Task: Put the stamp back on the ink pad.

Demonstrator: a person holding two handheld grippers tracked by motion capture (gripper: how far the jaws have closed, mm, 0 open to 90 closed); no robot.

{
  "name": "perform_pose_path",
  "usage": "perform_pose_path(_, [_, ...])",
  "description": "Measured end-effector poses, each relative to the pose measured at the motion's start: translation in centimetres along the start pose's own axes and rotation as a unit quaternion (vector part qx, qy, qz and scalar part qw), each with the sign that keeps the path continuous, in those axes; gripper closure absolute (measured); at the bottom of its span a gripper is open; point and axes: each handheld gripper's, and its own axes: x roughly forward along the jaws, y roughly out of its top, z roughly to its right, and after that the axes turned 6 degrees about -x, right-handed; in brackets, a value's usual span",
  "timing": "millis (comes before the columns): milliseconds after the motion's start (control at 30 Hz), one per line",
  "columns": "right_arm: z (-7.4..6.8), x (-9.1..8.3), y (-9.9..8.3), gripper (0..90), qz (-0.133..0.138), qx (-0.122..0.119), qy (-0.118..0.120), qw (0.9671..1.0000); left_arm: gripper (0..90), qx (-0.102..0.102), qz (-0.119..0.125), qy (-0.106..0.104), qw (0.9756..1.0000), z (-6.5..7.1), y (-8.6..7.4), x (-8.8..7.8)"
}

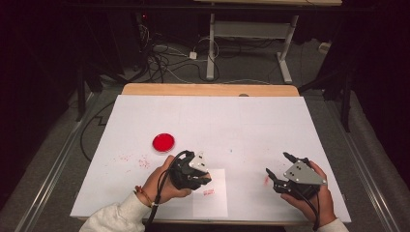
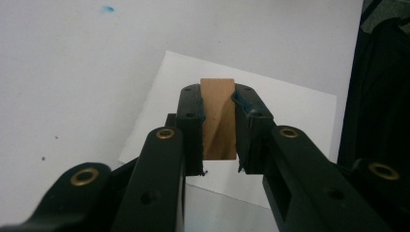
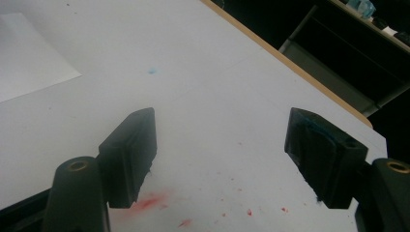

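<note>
The left gripper (image 2: 218,125) clamps a small wooden stamp block (image 2: 218,104), probably light and rigid, by its flat sides above the paper sheet (image 2: 295,104) near the worktop's front edge, while the right gripper (image 3: 220,159) is spread wide, holding nothing.

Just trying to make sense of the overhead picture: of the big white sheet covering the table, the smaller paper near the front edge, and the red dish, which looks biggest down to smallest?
1. Big white sheet, covering nearly the whole tabletop.
2. Smaller paper, partly hidden by the left tool.
3. Red dish, clearly the smallest.
</note>
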Motion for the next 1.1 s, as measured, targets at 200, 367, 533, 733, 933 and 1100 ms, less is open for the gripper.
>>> perform_pose_path(200, [0.1, 0.2, 0.0, 27.3, 0.002, 0.000, 0.003, 1.0000, 73.8, -0.004, 0.007, 0.015, 0.9999, -0.2, -0.1, -0.8])
perform_pose_path(367, [-0.1, 0.0, 0.0, 27.3, 0.004, -0.002, 0.004, 1.0000, 73.7, -0.008, 0.014, 0.026, 0.9995, -0.8, 0.0, -1.5])
perform_pose_path(533, [0.0, -0.1, -0.1, 27.3, 0.004, -0.002, 0.003, 1.0000, 73.7, -0.016, 0.017, 0.039, 0.9990, -1.6, -0.1, -2.1])
perform_pose_path(733, [-0.2, -0.1, -0.1, 27.3, 0.003, -0.005, 0.006, 1.0000, 73.7, -0.030, 0.027, 0.054, 0.9978, -2.7, -0.4, -3.1])
perform_pose_path(933, [-0.2, -0.3, -0.1, 27.3, 0.003, -0.004, 0.004, 1.0000, 73.8, -0.043, 0.034, 0.065, 0.9964, -3.7, -0.7, -3.8])
perform_pose_path(1100, [-0.2, -0.3, -0.2, 27.4, 0.003, -0.004, 0.004, 1.0000, 73.7, -0.050, 0.035, 0.068, 0.9958, -4.5, -1.0, -4.1])
